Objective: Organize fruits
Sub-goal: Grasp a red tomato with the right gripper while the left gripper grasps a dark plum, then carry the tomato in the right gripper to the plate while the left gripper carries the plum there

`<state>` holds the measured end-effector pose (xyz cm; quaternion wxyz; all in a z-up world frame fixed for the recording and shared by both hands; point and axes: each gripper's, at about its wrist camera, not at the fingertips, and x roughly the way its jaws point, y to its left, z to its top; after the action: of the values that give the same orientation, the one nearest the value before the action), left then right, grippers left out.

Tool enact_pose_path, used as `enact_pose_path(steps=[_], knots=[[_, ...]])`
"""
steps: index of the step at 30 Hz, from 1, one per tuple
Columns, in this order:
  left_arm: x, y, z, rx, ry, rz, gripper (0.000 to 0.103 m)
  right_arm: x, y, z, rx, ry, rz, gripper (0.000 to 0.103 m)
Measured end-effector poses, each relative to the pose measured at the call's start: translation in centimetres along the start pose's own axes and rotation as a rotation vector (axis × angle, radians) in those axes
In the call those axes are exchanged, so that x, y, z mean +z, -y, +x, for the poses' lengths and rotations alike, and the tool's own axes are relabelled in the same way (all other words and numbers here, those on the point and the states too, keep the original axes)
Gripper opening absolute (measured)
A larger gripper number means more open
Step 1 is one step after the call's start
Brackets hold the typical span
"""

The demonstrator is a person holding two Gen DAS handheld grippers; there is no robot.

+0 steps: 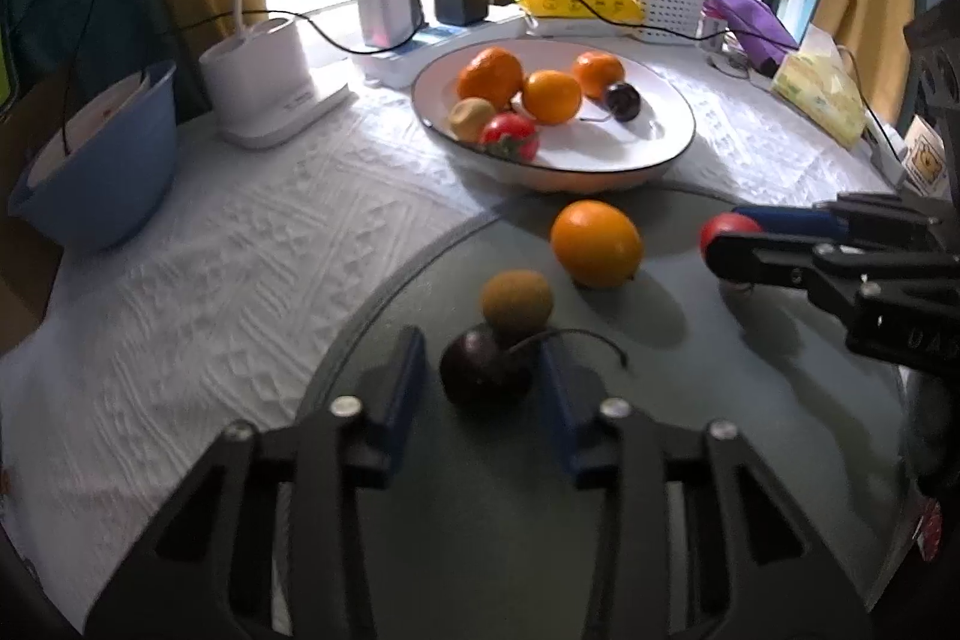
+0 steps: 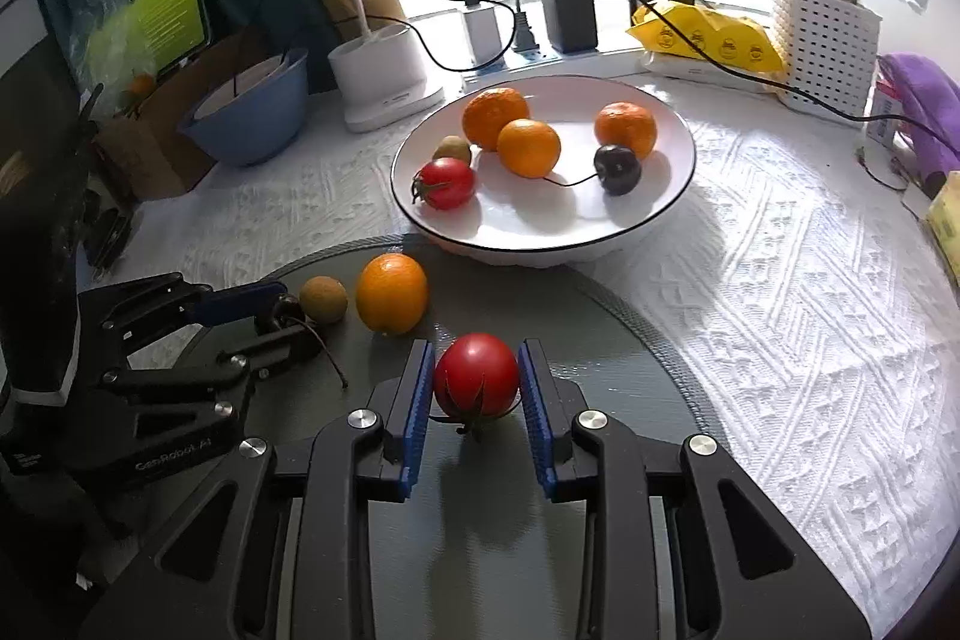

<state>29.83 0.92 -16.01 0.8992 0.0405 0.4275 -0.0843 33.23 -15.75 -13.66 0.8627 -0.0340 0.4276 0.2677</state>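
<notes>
The right gripper (image 2: 476, 381) pinches a glossy red tomato (image 2: 476, 375); the left gripper (image 1: 482, 377), spread, straddles a dark, long-stemmed cherry (image 1: 480, 370) on the mat (image 1: 690, 400).

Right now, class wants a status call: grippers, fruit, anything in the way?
Left gripper open around dark cherry. Right gripper closing on tomato, contact unclear. Orange and kiwi on grey mat before white bowl.

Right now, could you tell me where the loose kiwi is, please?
In the left wrist view the kiwi lies on the grey mat, touching the dark cherry and left of the loose orange.
</notes>
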Motion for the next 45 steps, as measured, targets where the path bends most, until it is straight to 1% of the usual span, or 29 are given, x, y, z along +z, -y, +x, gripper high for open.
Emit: enact_pose_path(steps=[1,6,10,14,19,25,34,45], knots=[[0.0,0.1,0.0,-0.004,0.000,0.009,0.030,0.0,0.1,-0.1,-0.001,0.001,0.001,0.031],[-0.3,0.5,-0.4,-0.011,-0.003,0.012,0.030,-0.1,0.0,-0.3,-0.004,0.005,0.002,0.031],[-0.5,0.7,-1.1,-0.028,0.001,-0.010,0.030,0.0,-0.2,-0.9,-0.004,0.015,-0.004,0.031],[-0.3,1.0,-2.5,-0.046,0.026,-0.030,0.030,0.2,-0.5,-1.9,-0.006,0.036,-0.010,0.031],[0.6,1.5,-3.9,-0.056,0.061,-0.028,0.030,0.7,-0.6,-3.0,-0.011,0.060,-0.018,0.031],[2.1,1.9,-4.7,-0.077,0.095,-0.033,0.030,1.7,-0.2,-4.0,-0.021,0.089,-0.023,0.031],[4.7,2.7,-3.7,-0.107,0.120,-0.028,0.030,3.5,1.6,-4.1,-0.043,0.111,-0.019,0.031],[7.7,2.5,-0.7,-0.124,0.115,-0.027,0.030,5.9,3.7,-1.9,-0.045,0.092,-0.016,0.031]])
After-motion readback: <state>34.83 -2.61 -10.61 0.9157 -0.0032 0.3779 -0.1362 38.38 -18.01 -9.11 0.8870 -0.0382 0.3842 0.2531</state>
